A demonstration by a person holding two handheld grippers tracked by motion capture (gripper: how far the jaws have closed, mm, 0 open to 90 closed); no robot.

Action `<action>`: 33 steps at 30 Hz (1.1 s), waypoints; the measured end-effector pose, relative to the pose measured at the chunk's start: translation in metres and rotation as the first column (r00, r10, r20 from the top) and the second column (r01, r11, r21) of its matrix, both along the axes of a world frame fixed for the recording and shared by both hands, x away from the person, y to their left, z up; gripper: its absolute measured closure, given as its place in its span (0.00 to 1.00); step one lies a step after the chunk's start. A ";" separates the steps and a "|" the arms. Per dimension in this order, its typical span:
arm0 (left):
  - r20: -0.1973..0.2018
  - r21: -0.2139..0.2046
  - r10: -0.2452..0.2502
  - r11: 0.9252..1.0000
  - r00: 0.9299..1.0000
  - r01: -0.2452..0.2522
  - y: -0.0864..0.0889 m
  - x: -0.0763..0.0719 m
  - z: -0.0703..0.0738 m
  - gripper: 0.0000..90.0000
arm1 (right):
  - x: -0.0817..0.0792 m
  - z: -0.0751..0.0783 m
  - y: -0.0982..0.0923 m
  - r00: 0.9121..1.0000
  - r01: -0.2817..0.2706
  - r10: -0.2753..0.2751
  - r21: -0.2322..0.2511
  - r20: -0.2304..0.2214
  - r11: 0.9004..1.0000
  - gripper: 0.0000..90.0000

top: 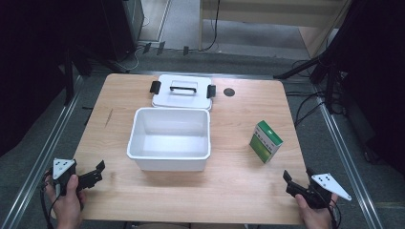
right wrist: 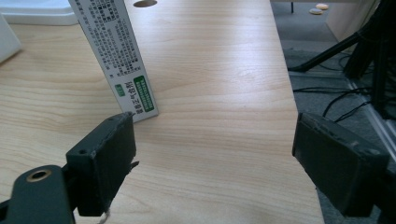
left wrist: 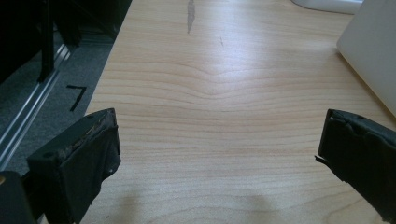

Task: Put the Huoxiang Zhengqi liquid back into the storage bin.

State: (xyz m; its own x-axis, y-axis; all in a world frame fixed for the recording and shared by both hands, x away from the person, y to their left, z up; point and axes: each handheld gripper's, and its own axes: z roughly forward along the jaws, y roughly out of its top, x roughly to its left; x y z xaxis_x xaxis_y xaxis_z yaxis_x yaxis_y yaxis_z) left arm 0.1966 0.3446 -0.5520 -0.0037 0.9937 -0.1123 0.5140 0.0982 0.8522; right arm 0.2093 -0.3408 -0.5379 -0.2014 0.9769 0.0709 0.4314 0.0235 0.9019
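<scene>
High view showed the table (top: 239,181) with an open white bin (top: 169,138) at centre, its lid (top: 181,90) with black latches lying flat just behind it at 12 o'clock. A green-and-white box (top: 265,141) stood upright at about 3 o'clock from the bin, well apart from it. The right claw (top: 290,183) hovered at roughly 5 o'clock from the box, jaws spread wide, holding nothing; the left claw (top: 98,172) sat at 8 o'clock from the bin, likewise released and empty. Right gripper view put the box (right wrist: 123,60) ahead and off toward the left jaw, not between the two. Likely job: box into bin. Risk as judged: the box is tall and narrow on its base, so an off-centre approach could nudge it with one jaw and tip it. A grip high on the thin carton might also let it swing or slip.
</scene>
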 end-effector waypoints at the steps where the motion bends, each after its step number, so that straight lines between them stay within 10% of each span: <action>1: 0.000 0.000 0.000 1.000 1.000 0.000 0.000 0.000 0.000 0.00 | 0.000 0.000 -0.001 1.000 0.001 -0.001 0.009 -0.009 1.000 0.18; 12: -0.007 -0.019 -0.001 1.000 1.000 0.001 0.001 0.001 0.000 0.00 | 0.002 0.001 -0.013 0.999 -0.007 0.011 0.122 -0.032 0.993 0.26; 23: 0.005 -0.005 -0.020 1.000 1.000 0.020 0.000 0.001 0.000 0.00 | 0.007 0.001 -0.005 0.994 -0.066 0.072 0.077 -0.085 0.995 0.35; 29: 0.015 0.010 -0.032 0.999 0.999 0.032 0.001 0.000 0.003 0.00 | 0.008 0.010 -0.003 0.989 -0.111 0.123 0.143 -0.079 0.983 0.41; 33: 0.018 0.010 -0.026 1.000 1.000 0.025 0.002 0.001 0.003 0.00 | 0.012 0.012 0.002 0.983 -0.132 0.139 0.064 -0.119 0.989 0.37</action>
State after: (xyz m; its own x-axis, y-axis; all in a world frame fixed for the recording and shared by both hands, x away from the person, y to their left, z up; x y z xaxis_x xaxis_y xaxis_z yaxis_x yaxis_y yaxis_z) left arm 0.1981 0.3469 -0.5491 0.0237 0.9945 -0.1020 0.5003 0.0765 0.8625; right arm 0.2208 -0.3385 -0.5260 -0.3181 0.9351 0.1563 0.5349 0.0409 0.8439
